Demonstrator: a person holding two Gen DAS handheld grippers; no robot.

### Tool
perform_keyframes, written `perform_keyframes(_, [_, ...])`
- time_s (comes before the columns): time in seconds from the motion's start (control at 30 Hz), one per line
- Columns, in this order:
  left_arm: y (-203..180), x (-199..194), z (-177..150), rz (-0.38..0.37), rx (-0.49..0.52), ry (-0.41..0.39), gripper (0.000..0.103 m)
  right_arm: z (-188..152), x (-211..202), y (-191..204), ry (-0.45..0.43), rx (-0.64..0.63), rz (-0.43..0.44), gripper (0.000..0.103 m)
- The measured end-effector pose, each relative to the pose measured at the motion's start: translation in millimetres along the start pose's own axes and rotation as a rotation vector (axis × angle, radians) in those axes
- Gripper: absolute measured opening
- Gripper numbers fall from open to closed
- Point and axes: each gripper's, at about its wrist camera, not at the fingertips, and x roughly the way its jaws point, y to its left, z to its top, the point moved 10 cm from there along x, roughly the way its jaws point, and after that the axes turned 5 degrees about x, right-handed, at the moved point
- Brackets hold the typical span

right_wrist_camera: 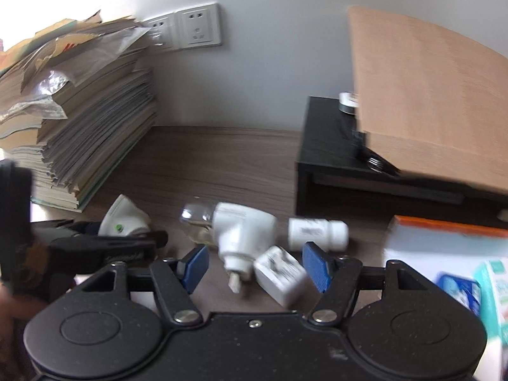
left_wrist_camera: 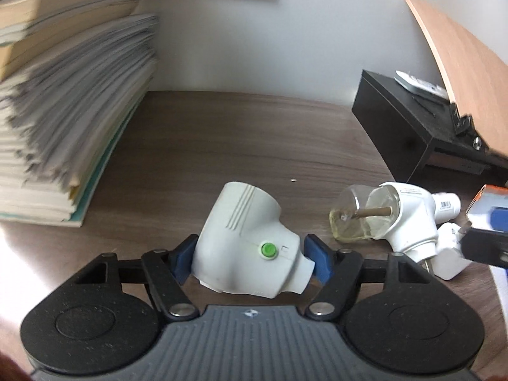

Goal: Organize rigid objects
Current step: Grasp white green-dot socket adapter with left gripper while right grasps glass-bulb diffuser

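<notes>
Two blue pads of the left gripper (left_wrist_camera: 247, 262) pinching the white plug-in heater (left_wrist_camera: 246, 243) just left of the glass-bottled heater (left_wrist_camera: 385, 219): light, stiff, slippery plastic, best gripped across its flat flanks; right gripper (right_wrist_camera: 255, 266) spread, empty.

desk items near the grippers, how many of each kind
White plug-in vaporizer bodies: 2, one with green button, one with clear liquid bottle
White cylindrical plastic bottle: 1
White square charger plug: 1
Total: 4

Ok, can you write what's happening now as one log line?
left gripper: shut on green-button plug | right gripper: open near white charger
</notes>
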Motion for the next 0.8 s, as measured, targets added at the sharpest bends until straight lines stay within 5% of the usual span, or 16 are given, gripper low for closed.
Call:
perform_keyframes(0.47, [29,-53,-26,0.014,-0.123,-0.020,0.073,2,83,20,0.101,-0.284,0.065,0.090])
perform_keyframes(0.8, [32,-67,-33,0.024,-0.154,-0.037,0.073,-9,79,25,0.089,-0.188,0.075,0.080])
